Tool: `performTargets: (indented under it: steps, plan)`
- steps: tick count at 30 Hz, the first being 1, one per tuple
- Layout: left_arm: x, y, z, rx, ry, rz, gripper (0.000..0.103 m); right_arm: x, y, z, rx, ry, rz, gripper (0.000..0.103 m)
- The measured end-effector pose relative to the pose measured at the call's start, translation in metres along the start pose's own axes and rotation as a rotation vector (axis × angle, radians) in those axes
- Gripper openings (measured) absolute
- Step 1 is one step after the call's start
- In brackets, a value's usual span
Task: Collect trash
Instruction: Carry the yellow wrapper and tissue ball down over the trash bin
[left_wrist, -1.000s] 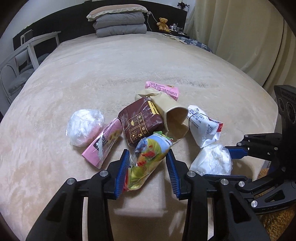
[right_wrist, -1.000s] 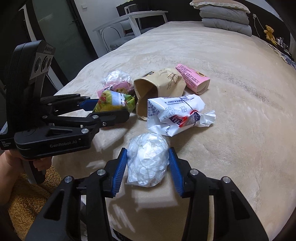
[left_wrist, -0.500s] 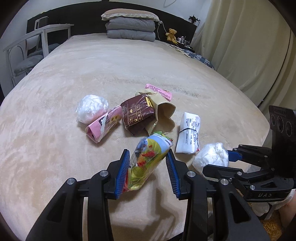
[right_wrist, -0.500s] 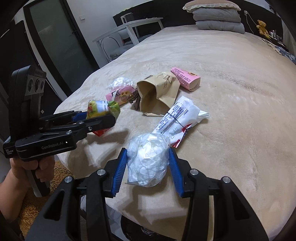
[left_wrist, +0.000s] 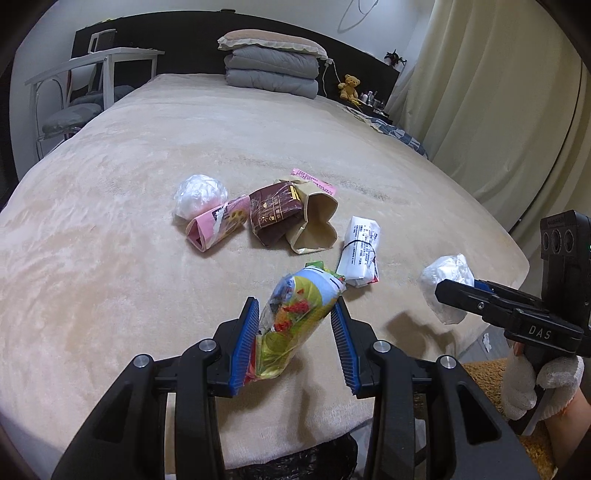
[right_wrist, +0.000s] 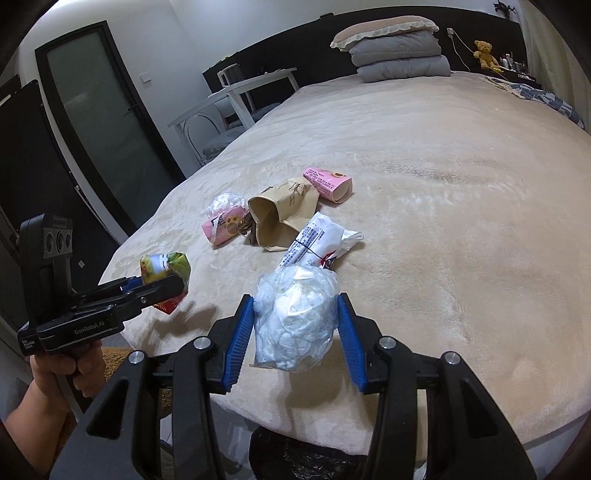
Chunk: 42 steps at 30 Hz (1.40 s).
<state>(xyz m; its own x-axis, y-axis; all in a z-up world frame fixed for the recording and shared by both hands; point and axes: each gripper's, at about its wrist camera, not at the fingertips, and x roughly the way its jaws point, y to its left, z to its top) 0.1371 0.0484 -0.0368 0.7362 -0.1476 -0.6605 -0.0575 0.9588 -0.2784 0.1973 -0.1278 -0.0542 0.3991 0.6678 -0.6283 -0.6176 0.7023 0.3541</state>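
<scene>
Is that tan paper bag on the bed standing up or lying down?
Lying down: the tan paper bag rests on its side, mouth gaping sideways.

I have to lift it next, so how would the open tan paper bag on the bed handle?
The tan paper bag probably weighs little and crushes easily: it lies creased, mouth gaping. It likely will not roll, being flattish. Its thin paper walls may fold between pads, so pinching one edge seems safer.
</scene>
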Motion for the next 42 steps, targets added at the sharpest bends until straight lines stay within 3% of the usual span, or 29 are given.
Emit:
performTargets:
  steps: [23,34,42]
  plan:
    - [-0.045,-0.02,-0.071,-0.075,-0.025,-0.003,0.038,-0.04,0.023,-0.075,0.069,-0.013,0.014,0.046]
    - [-0.052,-0.039,-0.105,-0.055,0.015,-0.01,0.038,-0.043,0.031,-0.101,0.095,0.032,0.015,0.046]
    - [-0.054,-0.062,-0.129,0.018,0.045,0.003,0.039,-0.042,0.034,-0.121,0.138,0.07,-0.008,0.047]
